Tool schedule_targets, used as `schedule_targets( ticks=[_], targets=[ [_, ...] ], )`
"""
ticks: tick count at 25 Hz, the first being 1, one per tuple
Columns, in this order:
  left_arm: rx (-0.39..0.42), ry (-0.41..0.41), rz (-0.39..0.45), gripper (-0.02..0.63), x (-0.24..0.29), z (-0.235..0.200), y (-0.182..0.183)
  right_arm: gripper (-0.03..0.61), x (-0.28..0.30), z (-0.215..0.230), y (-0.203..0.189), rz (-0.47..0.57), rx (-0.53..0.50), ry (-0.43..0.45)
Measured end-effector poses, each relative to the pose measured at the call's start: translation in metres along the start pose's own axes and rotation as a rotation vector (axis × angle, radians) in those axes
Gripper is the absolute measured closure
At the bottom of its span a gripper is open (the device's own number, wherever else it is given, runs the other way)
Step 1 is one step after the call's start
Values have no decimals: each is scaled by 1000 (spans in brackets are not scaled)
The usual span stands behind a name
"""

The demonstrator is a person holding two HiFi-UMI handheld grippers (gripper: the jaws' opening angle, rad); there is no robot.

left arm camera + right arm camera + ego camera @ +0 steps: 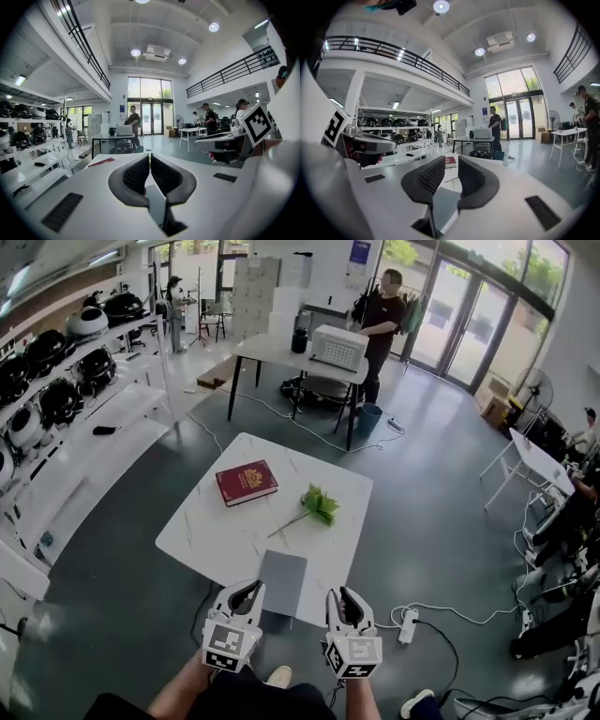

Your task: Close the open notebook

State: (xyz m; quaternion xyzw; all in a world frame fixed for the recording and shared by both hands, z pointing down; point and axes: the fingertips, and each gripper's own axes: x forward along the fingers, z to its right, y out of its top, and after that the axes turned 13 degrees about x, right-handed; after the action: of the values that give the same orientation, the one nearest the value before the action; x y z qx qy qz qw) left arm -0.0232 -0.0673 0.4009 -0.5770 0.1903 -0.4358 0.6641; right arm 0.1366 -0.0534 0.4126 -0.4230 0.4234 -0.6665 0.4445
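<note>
**A:** Where is the notebook relative to the white table?

**B:** The grey notebook lies flat at the table's near edge, roughly mid-width. Its cover is down and no pages are showing, so it reads as closed. One corner reaches the table's rim.

**A:** What else is on the table?

**B:** A red book, also closed, sits toward the far left of the tabletop. A green leafy sprig lies right of centre with its stem pointing back toward the near edge. The two are apart from each other and from the notebook.

**A:** And the left gripper?

**B:** It is held off the table, just short of the near edge and left of the notebook. The pad tips meet, with nothing between them.

**A:** And the right gripper?

**B:** It is also off the table, just short of the near edge and right of the notebook. The jaws stand a little apart with a narrow gap, and nothing is in the gap. Neither gripper touches the notebook.

**A:** Anything in the background?

**B:** Beyond the table's far edge a person stands at a second table.
</note>
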Motion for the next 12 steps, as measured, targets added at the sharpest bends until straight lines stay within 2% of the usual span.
schedule_targets(
  ticks=[6,12],
  targets=[
    [23,-6,36,583,-11,22,21,512,-42,11,12,59,-15,-30],
    [31,-5,33,583,-18,36,26,544,-67,20,7,83,-14,-54]
  ],
)
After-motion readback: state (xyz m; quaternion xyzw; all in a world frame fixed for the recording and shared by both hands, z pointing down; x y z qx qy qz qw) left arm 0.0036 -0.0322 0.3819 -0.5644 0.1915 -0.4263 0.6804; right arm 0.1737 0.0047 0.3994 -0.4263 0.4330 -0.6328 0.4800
